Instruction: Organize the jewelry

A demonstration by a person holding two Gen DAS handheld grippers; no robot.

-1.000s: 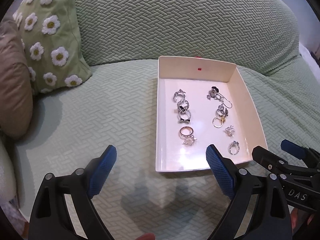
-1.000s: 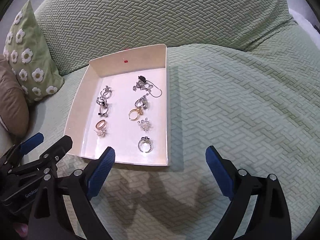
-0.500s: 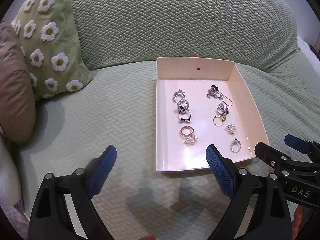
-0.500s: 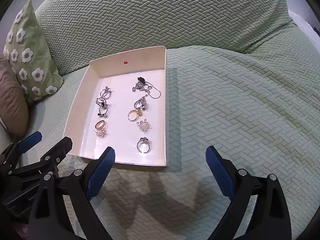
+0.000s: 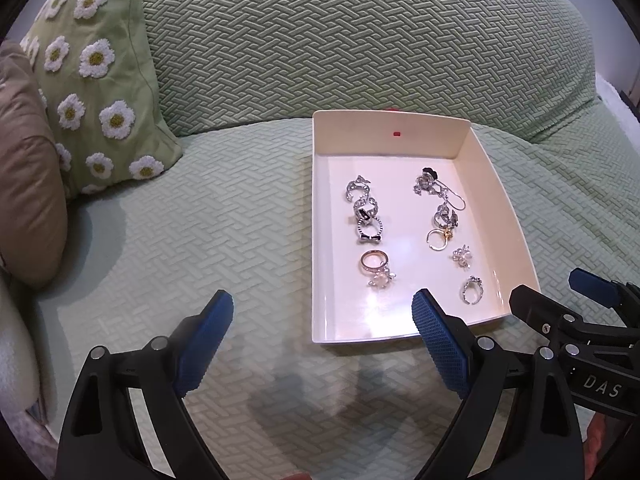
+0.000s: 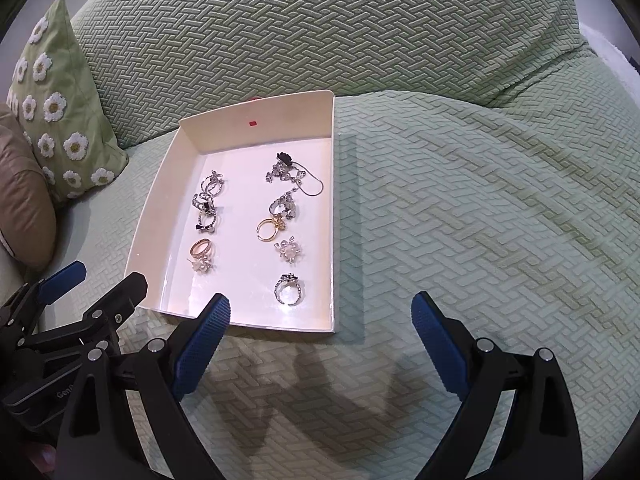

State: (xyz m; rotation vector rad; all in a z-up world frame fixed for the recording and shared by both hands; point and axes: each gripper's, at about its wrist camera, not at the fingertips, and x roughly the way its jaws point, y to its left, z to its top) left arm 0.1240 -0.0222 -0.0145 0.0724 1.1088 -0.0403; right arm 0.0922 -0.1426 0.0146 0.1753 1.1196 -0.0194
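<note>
A white tray (image 5: 500,196) sits on the green sofa seat and shows in the right wrist view too (image 6: 160,216). Several rings and earrings lie in it in two rows, among them a rose-gold ring (image 5: 374,261), a gold ring (image 6: 269,229), a silver ring (image 6: 290,291) and a hook earring cluster (image 5: 436,188). My left gripper (image 5: 322,326) is open and empty, just short of the tray's near left corner. My right gripper (image 6: 320,330) is open and empty, by the tray's near right corner.
A green daisy cushion (image 5: 100,80) and a brown cushion (image 5: 28,168) lean at the left. The sofa backrest (image 5: 360,32) rises behind the tray. Bare green seat cover (image 6: 500,220) stretches to the tray's right.
Both grippers have drawn back slightly from the tray, which looks a little farther away. Both stay open and empty. The jewelry has not moved.
</note>
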